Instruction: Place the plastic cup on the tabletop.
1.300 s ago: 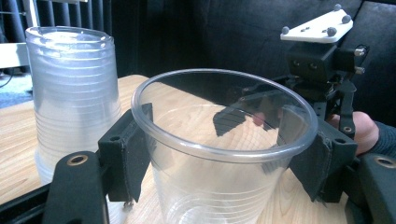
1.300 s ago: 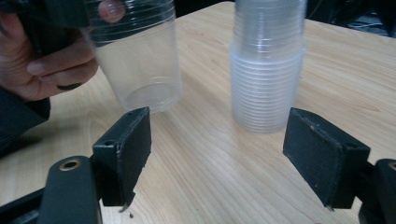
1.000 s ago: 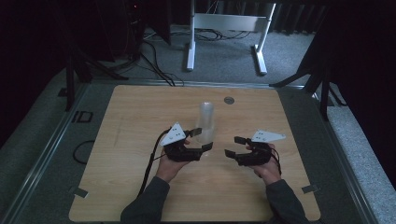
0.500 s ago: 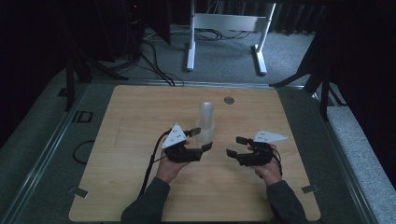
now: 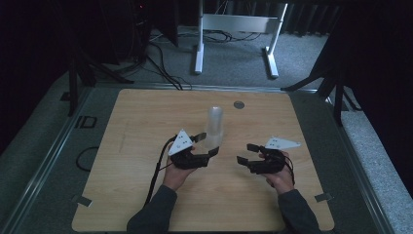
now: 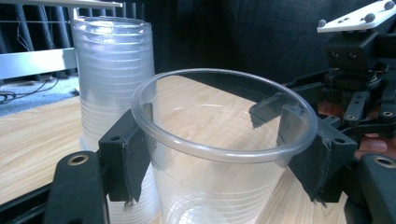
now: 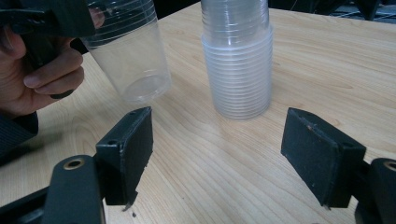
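An upside-down stack of clear plastic cups (image 5: 215, 124) stands on the wooden table (image 5: 146, 122), just past my left gripper (image 5: 206, 145). That gripper is shut on a single clear cup (image 6: 219, 186), one jaw on each side just under the rim, and the cup sits slightly tilted beside the stack (image 6: 114, 84). In the right gripper view the held cup (image 7: 128, 56) hangs left of the stack (image 7: 238, 60), its base near the tabletop. My right gripper (image 5: 246, 153) is open and empty, its jaws (image 7: 224, 154) pointing at the stack from close by.
A small round grey disc (image 5: 238, 104) lies near the table's far edge. Beyond the table are a white metal stand (image 5: 238, 24) and floor cables (image 5: 160, 53). A grey metal frame (image 5: 58, 141) borders the table.
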Tool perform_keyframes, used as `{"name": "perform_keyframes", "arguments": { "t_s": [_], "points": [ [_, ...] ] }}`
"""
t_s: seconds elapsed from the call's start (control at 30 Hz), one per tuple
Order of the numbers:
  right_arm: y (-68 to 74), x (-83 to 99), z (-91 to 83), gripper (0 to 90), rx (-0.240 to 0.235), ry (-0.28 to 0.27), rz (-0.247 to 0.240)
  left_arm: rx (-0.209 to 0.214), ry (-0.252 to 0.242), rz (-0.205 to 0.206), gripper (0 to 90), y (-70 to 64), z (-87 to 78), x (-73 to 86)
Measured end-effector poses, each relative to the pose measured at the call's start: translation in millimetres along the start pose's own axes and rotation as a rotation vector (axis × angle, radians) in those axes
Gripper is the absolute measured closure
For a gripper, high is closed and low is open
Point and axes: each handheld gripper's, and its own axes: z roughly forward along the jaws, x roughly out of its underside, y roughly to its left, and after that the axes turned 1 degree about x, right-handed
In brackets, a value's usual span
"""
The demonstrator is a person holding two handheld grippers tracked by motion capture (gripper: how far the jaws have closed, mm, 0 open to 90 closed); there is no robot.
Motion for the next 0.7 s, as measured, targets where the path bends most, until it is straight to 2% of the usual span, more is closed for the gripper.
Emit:
{"name": "perform_keyframes", "arguments": {
  "t_s": [0.7],
  "points": [
    [-2.2, 2.7, -2.0, 25.0, 0.002, 0.007, 0.008, -0.081, -0.024, -0.009, 28.3, 5.0, -2.0, 5.6]
  ]
}}
